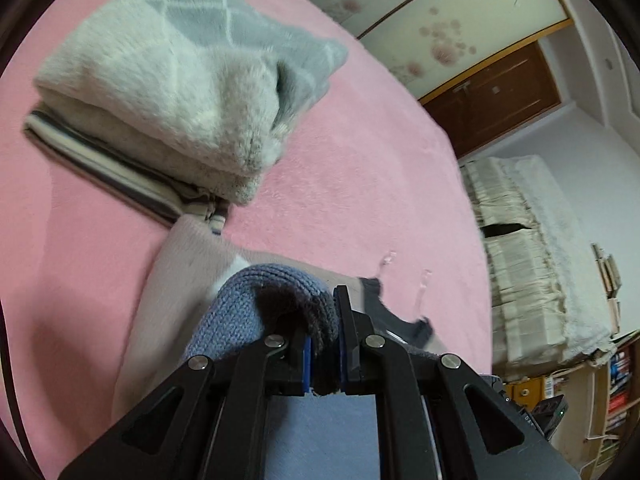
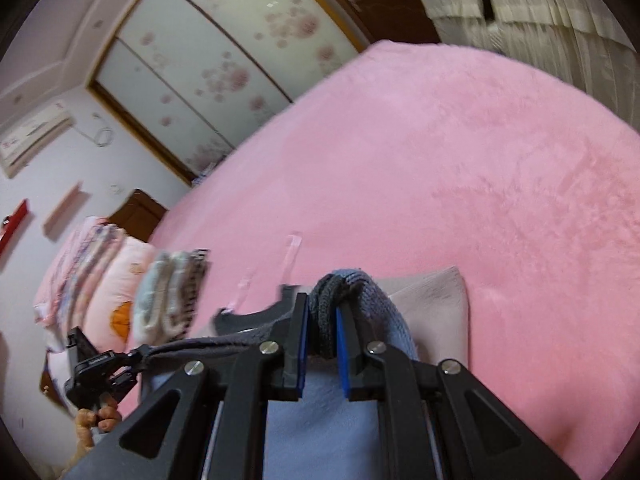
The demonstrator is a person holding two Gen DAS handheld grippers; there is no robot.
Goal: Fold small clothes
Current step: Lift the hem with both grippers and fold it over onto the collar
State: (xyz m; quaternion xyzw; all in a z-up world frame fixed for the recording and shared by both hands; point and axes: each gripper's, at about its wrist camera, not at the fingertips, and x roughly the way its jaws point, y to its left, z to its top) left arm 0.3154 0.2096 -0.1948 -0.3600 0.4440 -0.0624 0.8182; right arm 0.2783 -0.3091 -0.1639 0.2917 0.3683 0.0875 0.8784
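Note:
A blue-grey knitted garment [image 1: 240, 312] lies on a pale grey-pink cloth [image 1: 176, 280] on the pink bed [image 1: 360, 184]. My left gripper [image 1: 323, 344] is shut on a bunched edge of the knit. My right gripper [image 2: 322, 336] is shut on another bunched edge of the same knit [image 2: 372, 300], with the pale cloth [image 2: 436, 304] beyond it. The left gripper [image 2: 100, 368] also shows at the left of the right wrist view, holding the knit's other end. Clear straps [image 1: 422, 288] and a dark neckline piece [image 1: 404, 320] lie just ahead.
A folded stack of a fluffy grey-white garment [image 1: 160, 92] over a striped one [image 1: 112, 168] sits on the bed at the far left; it also shows in the right wrist view [image 2: 168, 292]. Pillows [image 2: 88, 264] lie beyond. A covered stack [image 1: 532, 264] and wardrobe doors [image 2: 224, 60] border the bed.

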